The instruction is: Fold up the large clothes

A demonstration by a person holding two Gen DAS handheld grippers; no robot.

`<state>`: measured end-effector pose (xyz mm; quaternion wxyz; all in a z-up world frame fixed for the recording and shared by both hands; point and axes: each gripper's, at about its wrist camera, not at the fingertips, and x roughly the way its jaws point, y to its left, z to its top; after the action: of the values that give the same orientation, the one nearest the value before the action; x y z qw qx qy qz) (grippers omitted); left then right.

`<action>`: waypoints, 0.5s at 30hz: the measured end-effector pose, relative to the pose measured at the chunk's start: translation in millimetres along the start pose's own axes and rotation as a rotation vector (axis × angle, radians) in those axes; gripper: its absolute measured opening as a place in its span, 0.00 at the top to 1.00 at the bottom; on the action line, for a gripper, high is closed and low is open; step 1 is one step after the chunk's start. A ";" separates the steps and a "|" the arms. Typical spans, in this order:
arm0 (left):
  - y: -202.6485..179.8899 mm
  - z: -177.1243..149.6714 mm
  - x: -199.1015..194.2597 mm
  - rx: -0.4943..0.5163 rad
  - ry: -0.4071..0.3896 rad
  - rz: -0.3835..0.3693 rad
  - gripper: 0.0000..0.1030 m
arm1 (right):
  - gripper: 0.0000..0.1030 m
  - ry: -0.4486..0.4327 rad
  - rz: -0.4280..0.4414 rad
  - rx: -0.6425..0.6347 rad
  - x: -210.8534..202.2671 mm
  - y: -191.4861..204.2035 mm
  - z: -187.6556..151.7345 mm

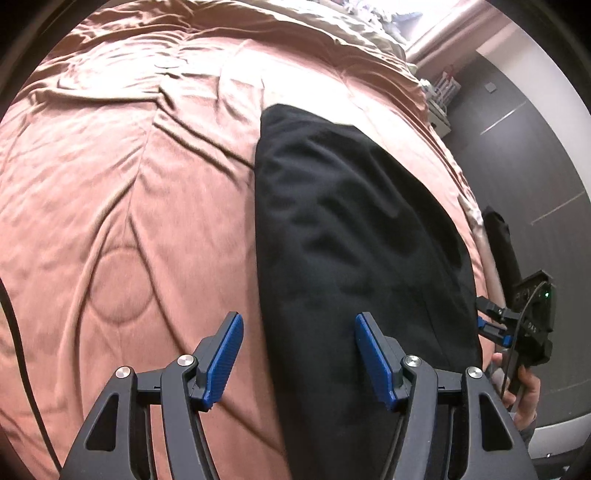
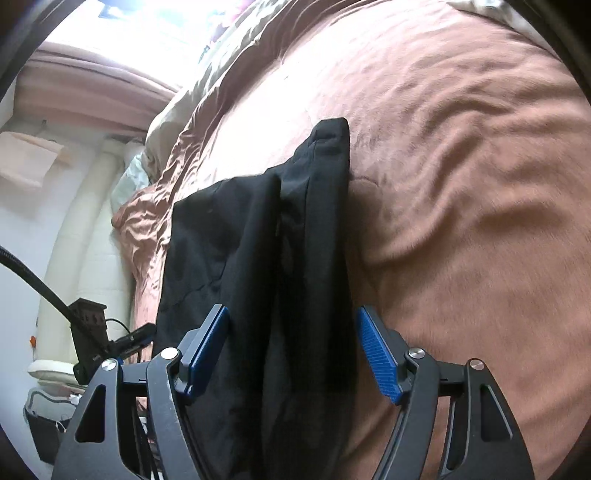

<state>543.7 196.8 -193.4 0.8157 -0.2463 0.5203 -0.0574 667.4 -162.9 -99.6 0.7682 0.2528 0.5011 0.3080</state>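
From the left wrist camera, a bed (image 1: 110, 184) fills most of the frame, covered by a dusty-pink quilted bedspread (image 1: 155, 122) with a soft sheen, stitched curves and a stitched circle, and many shallow creases. A paler cream sheet (image 1: 332, 22) shows at its far edge. To the right stands a dark grey wall (image 1: 517, 147) with thin pale lines, and a small white rack (image 1: 441, 96) sits by the bed's far corner. The black garment (image 1: 351, 221), matte and softly rumpled, lies as a long folded strip along the bed's right side. The left hand-held gripper (image 1: 299, 358) hovers above it with blue ribbed pads spread apart, nothing between them; the right pad is over the cloth, the left over the bedspread. At the right edge, a hand (image 1: 524, 387) holds the other black device.

From the right wrist camera, the same pink bedspread (image 2: 461, 184) rises in broad folds to the right. At left are a white wall (image 2: 22, 229), a cream padded bed frame (image 2: 81, 206), a pink curtain (image 2: 85, 88) under bright light and a dark basket (image 2: 44, 424) on the floor. The black garment (image 2: 258, 240) shows two layered panels with a lengthwise seam, narrowing to a far corner. The right hand-held gripper (image 2: 291, 354) is open over its near end, gripping nothing.
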 end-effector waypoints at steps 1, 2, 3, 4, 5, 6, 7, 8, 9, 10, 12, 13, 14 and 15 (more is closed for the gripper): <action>-0.3 5.0 3.9 0.003 0.000 0.001 0.37 | 0.29 0.006 0.002 0.002 4.2 -0.6 5.3; -0.8 9.5 8.1 0.005 0.000 0.001 0.37 | 0.27 0.014 0.012 0.004 8.9 -1.9 10.7; -1.5 13.4 11.4 0.007 0.002 0.001 0.37 | 0.26 0.021 0.020 0.003 11.7 -2.6 15.2; -0.8 17.7 14.9 0.010 0.004 0.000 0.37 | 0.26 0.026 0.023 0.003 12.7 -4.1 17.6; -1.2 20.5 17.2 0.014 0.005 -0.001 0.37 | 0.26 0.033 0.029 0.004 16.6 -6.0 22.3; -2.0 23.8 20.4 0.018 0.006 -0.003 0.37 | 0.26 0.040 0.038 0.011 20.6 -8.2 27.0; -1.6 25.9 22.8 0.020 0.007 -0.007 0.37 | 0.26 0.045 0.044 0.018 23.3 -10.6 30.3; -2.5 29.2 26.0 0.020 0.008 -0.010 0.37 | 0.26 0.051 0.057 0.031 26.8 -14.2 35.2; -1.6 32.5 27.4 0.019 0.010 -0.012 0.37 | 0.26 0.054 0.071 0.043 29.6 -17.6 39.8; -1.1 35.5 29.3 0.018 0.009 -0.014 0.37 | 0.26 0.053 0.077 0.049 31.3 -21.0 43.5; -0.7 41.0 31.9 0.020 0.004 -0.017 0.37 | 0.26 0.061 0.094 0.058 34.3 -26.8 50.1; -0.4 44.5 33.1 0.022 -0.001 -0.019 0.37 | 0.26 0.072 0.115 0.070 37.9 -28.5 53.3; 0.6 45.1 32.8 0.022 -0.005 -0.021 0.37 | 0.26 0.081 0.130 0.079 42.3 -30.4 56.0; 1.8 47.7 33.5 0.018 -0.010 -0.025 0.37 | 0.26 0.091 0.154 0.091 46.1 -32.1 59.2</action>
<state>600.4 203.0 -205.6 0.8197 -0.2454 0.5127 -0.0710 743.5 -156.1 -128.3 0.7065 0.3110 0.5280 0.3541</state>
